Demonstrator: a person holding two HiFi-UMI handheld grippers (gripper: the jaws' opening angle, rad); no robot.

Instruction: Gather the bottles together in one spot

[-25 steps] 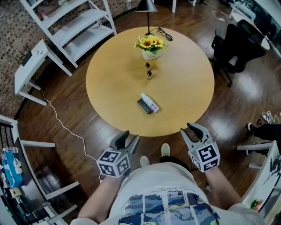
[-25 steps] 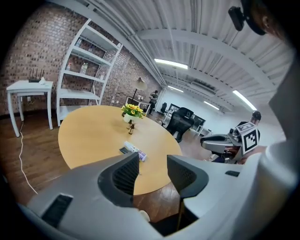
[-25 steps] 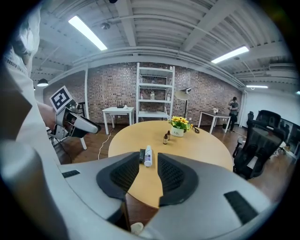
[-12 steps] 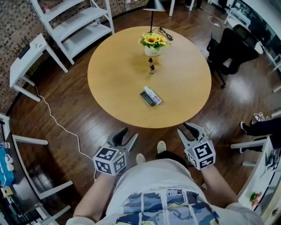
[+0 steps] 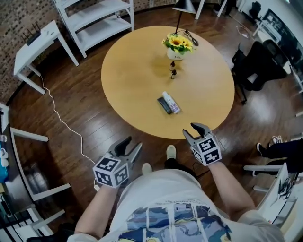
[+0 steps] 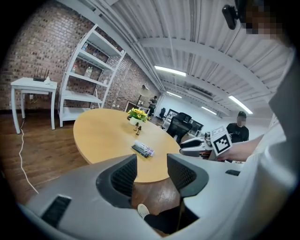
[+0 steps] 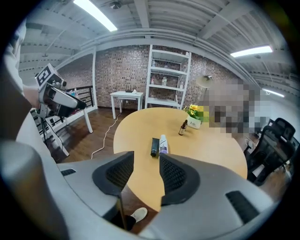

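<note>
Grey jaws first: our left gripper (image 5: 129, 145) hangs over the floor at 7 o'clock, jaws apart, nothing between them. Our right gripper (image 5: 194, 130) sits at 5 o'clock by the table's near rim. Its jaws have just been opening and now stand wide and empty. We have shifted a little round the near side since a second ago, and no bottle has moved. We judge this as setup for a first pick.

On the round wooden table (image 5: 128, 71) the white bottle (image 5: 172, 102) lies touching a black tube (image 5: 164, 105), nearest us. Small brown bottles (image 5: 173, 74) stand further out at 12 o'clock, just before the sunflower pot (image 5: 178, 47).

Beyond are a lamp (image 5: 184, 5) at 12, a white shelf (image 5: 94, 19) at 11 and an office chair (image 5: 255, 61) at 2. A white cable (image 5: 61, 120) runs over the dark wood floor at 9.
</note>
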